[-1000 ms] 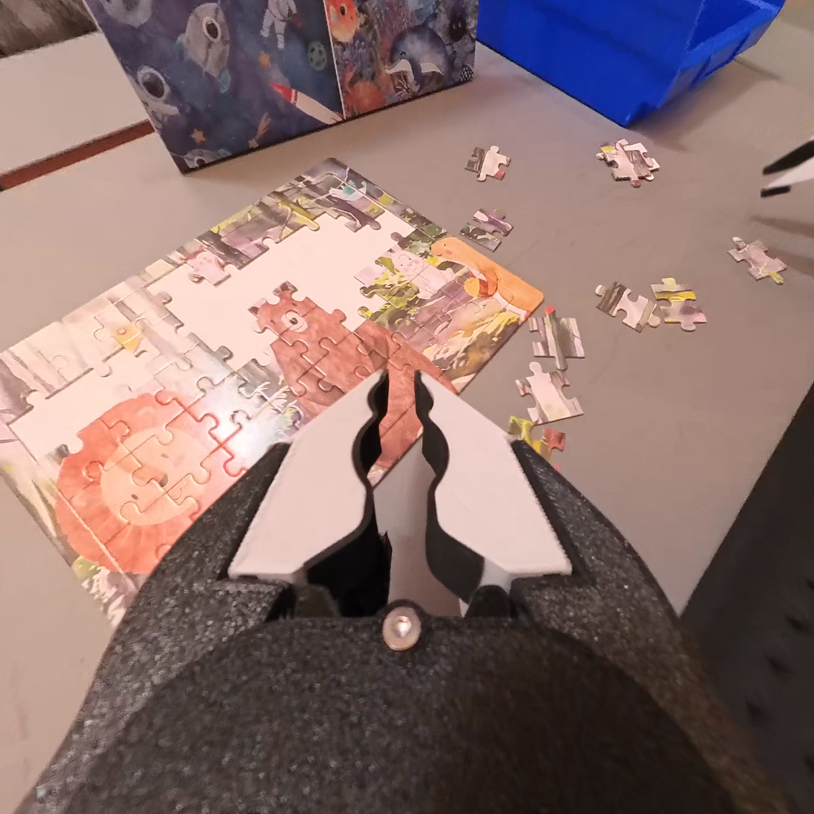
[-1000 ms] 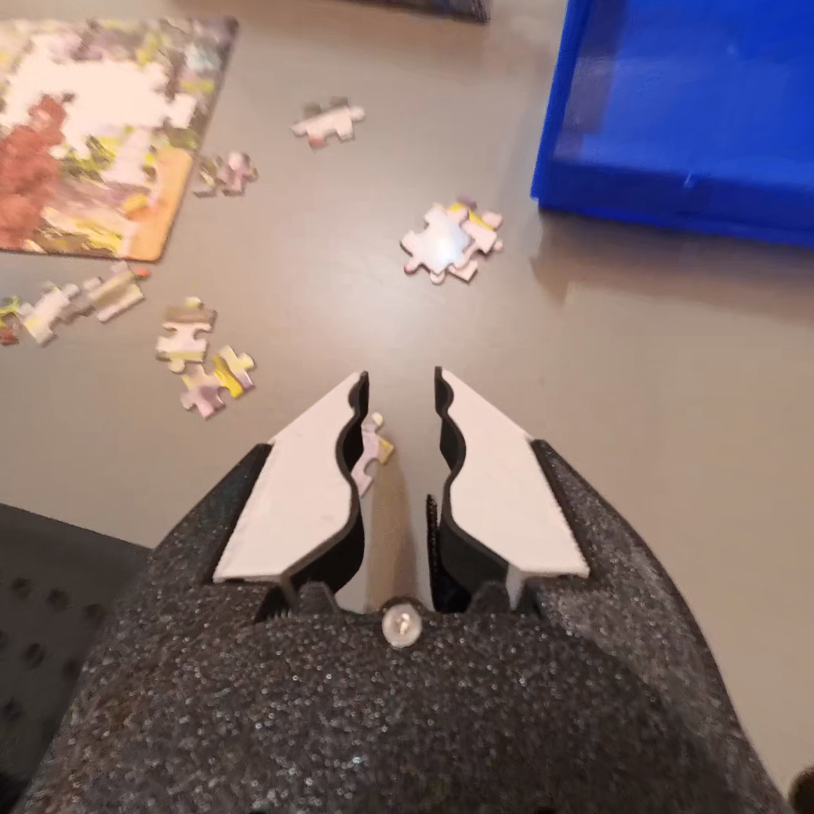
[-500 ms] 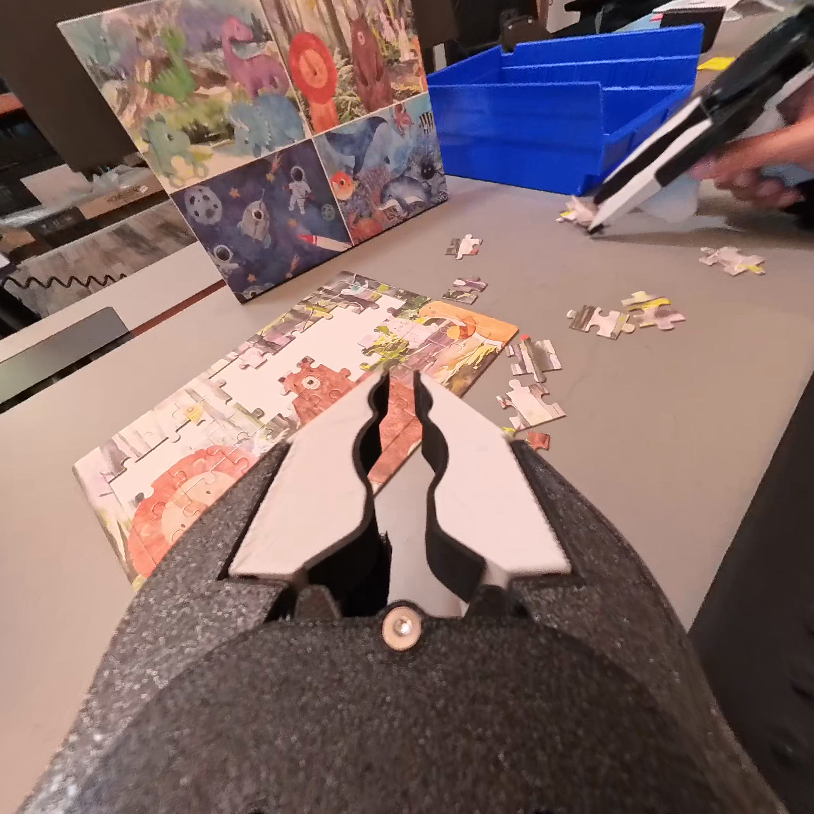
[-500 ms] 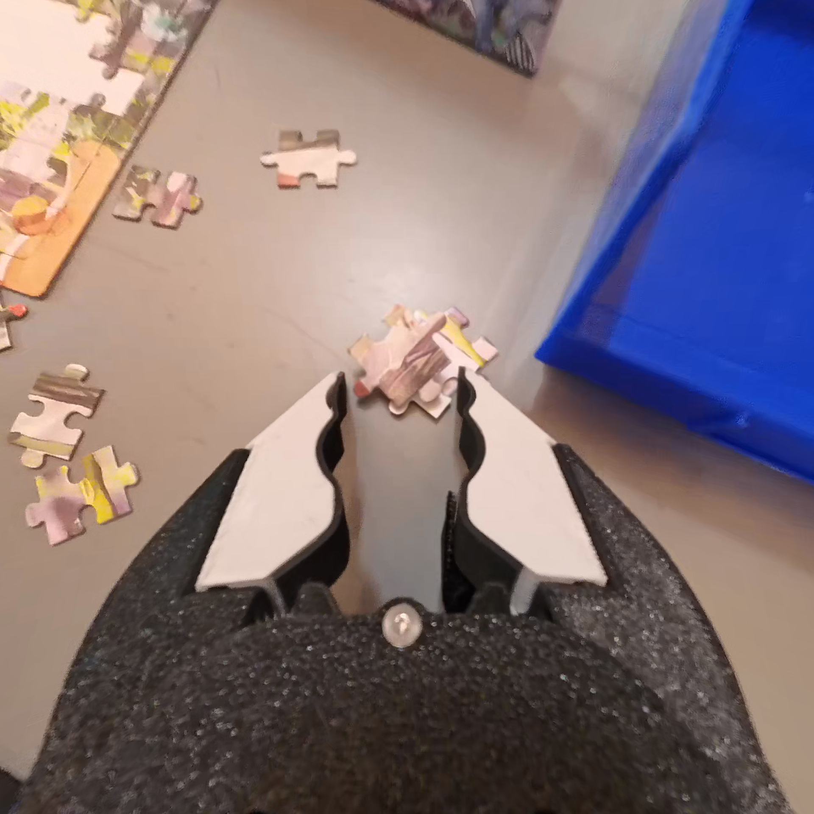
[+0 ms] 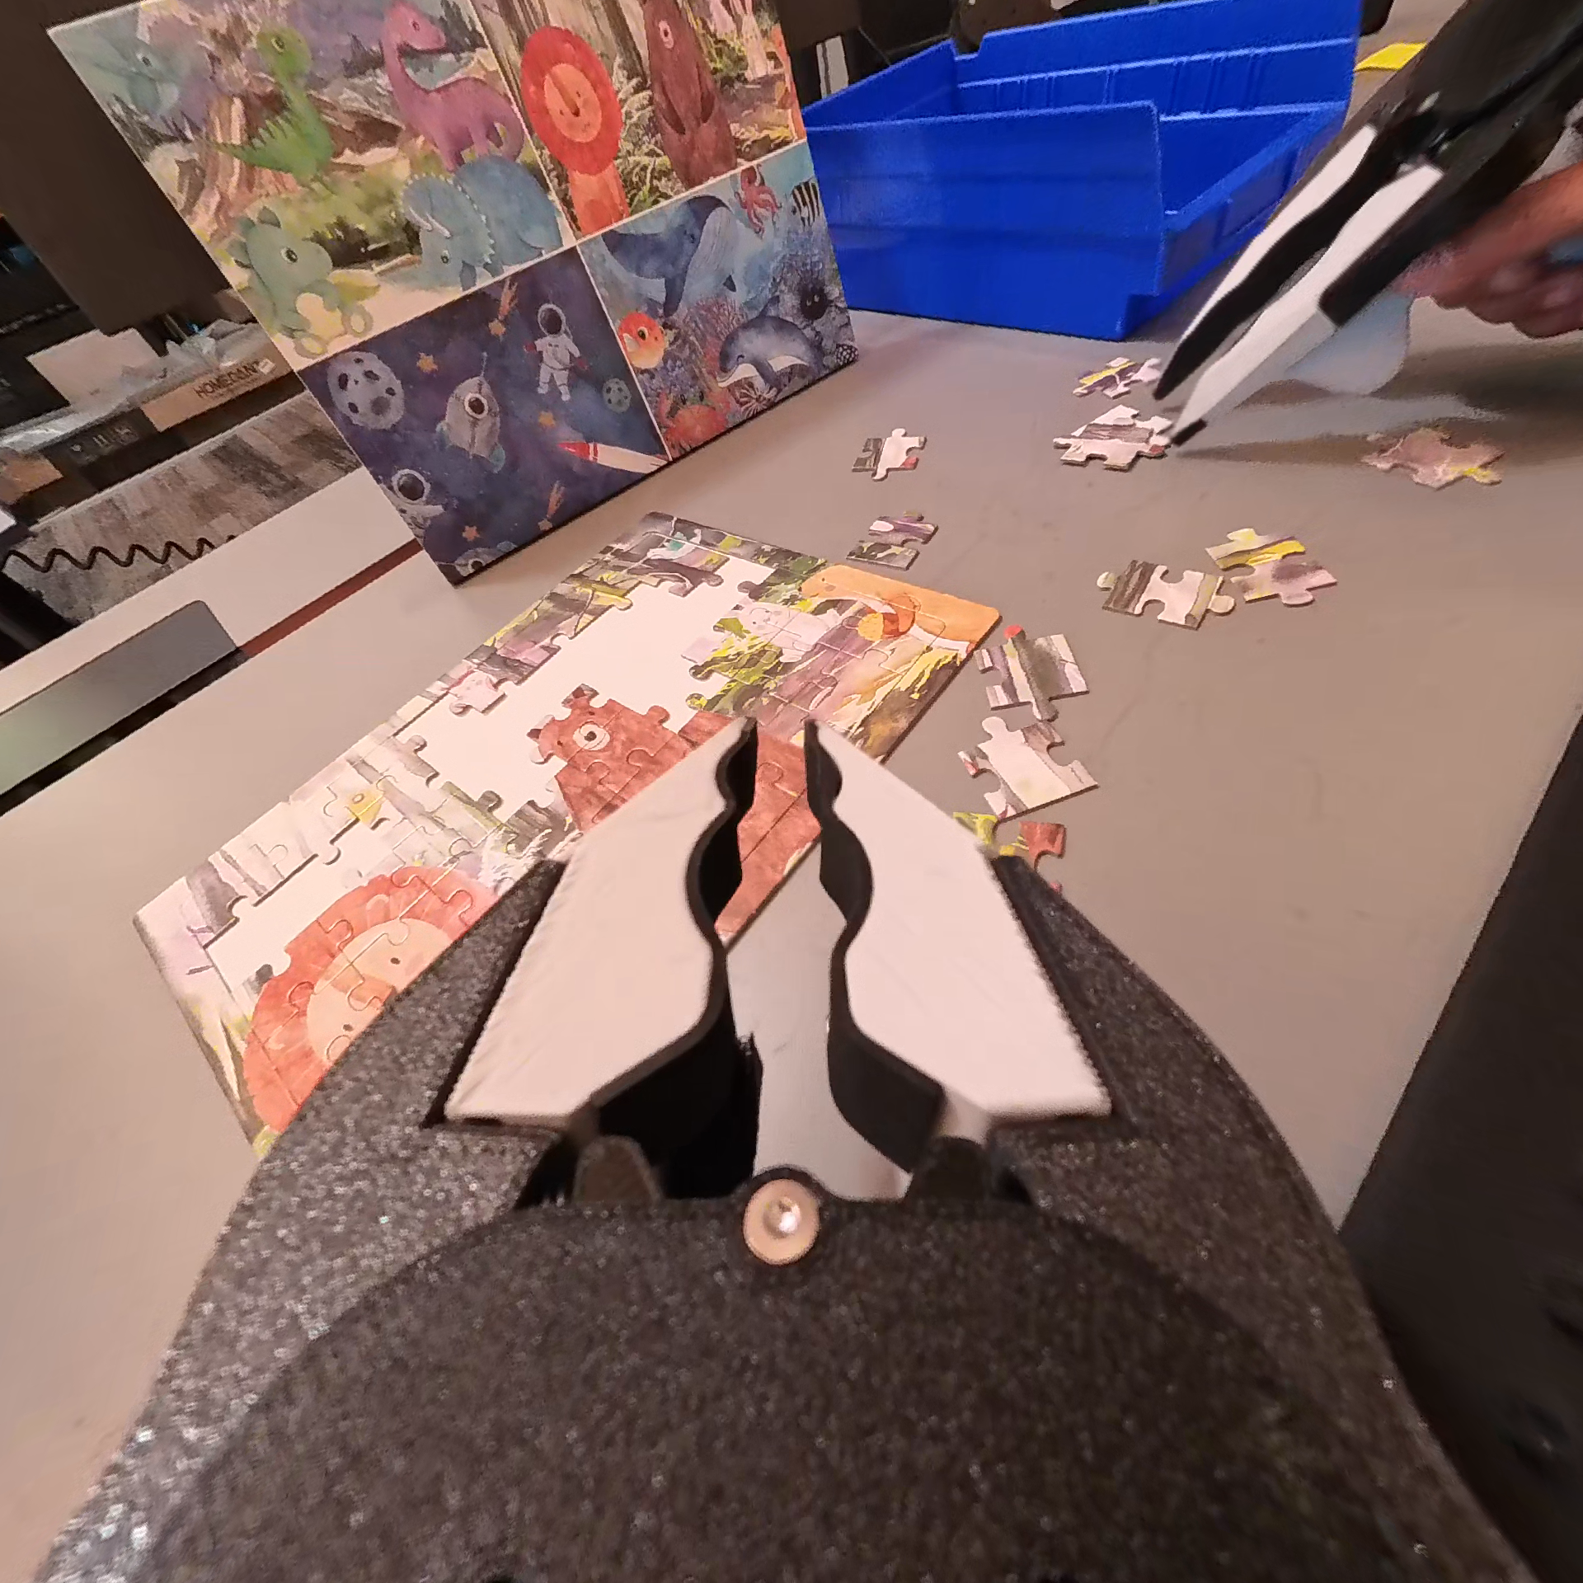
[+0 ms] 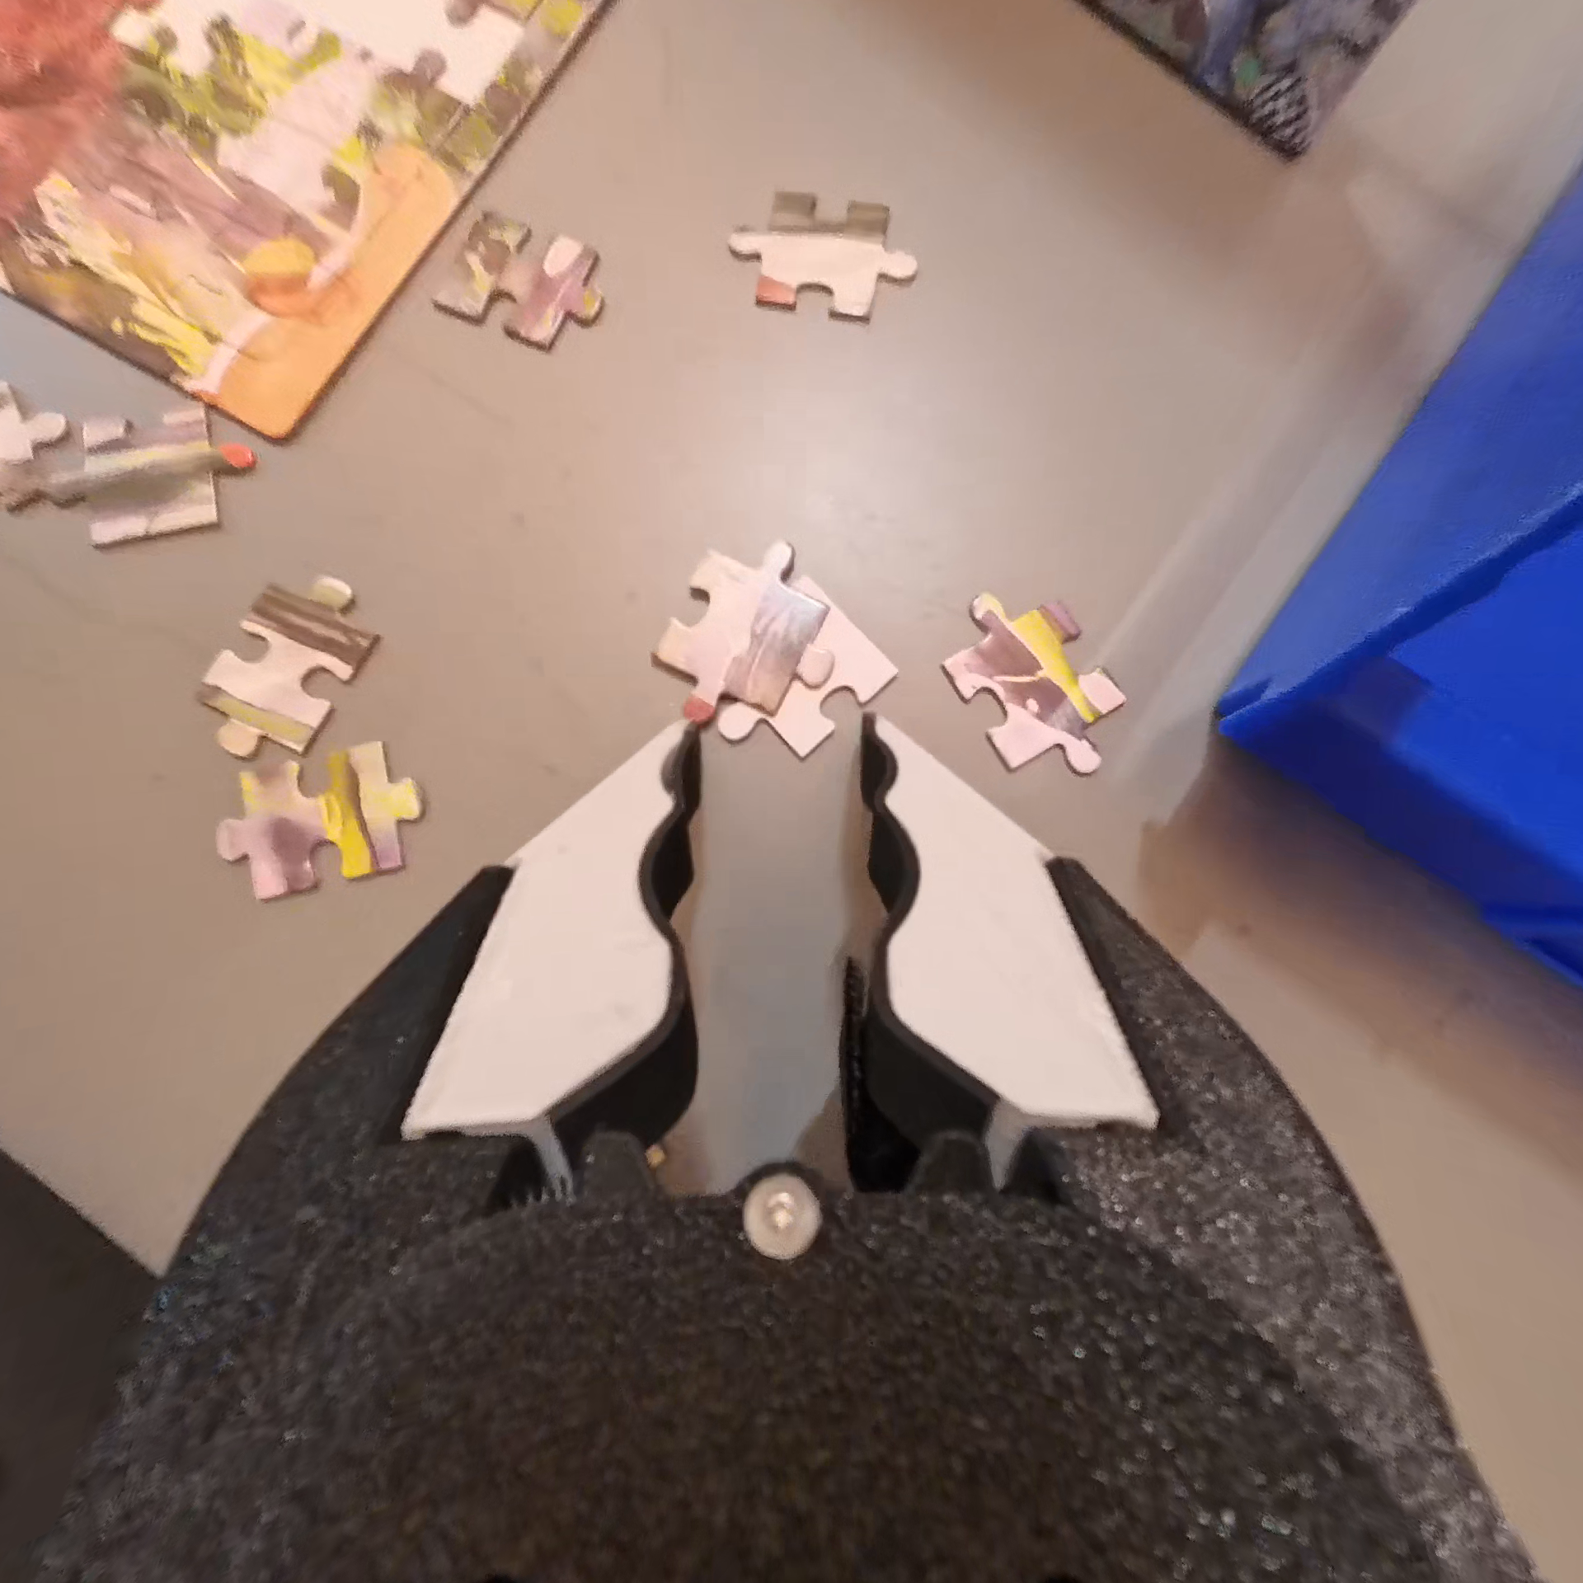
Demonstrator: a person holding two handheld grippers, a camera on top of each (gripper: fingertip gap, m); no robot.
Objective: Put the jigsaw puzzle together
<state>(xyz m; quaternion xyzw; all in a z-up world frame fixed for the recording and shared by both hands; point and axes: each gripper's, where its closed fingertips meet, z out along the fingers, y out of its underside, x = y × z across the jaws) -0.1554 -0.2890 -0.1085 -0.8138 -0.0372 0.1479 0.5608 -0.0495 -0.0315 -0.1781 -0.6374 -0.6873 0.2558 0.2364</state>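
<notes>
Down comes the right claw (image 6: pixel 779 728) since half a second ago, its tips now spread apart right at a little stack of two pale cardboard puzzle pieces (image 6: pixel 767 655) on the grey bench (image 6: pixel 600 480), where before they sat a touch short of it. Its left tip touches the red corner of the upper piece; nothing is held between the fingers. A purple-and-yellow loose piece (image 6: pixel 1032 681) lies just right of that stack, near the blue plastic bin (image 6: pixel 1456 600).

Over on the other side, the left claw (image 5: pixel 779 737) hangs above the near edge of the partly built animal jigsaw puzzle (image 5: pixel 600 728), fingers only a narrow gap apart and empty. That puzzle lies flat on the bench, with a brown bear and an orange lion done and white gaps in the middle. Behind it stands the illustrated puzzle box (image 5: pixel 514 257), tilted back.

Scattered loose pieces (image 5: pixel 1165 591) lie to the right of the puzzle. Farther off in the left wrist view, a person's hand (image 5: pixel 1508 257) grips the right claw's handle.
</notes>
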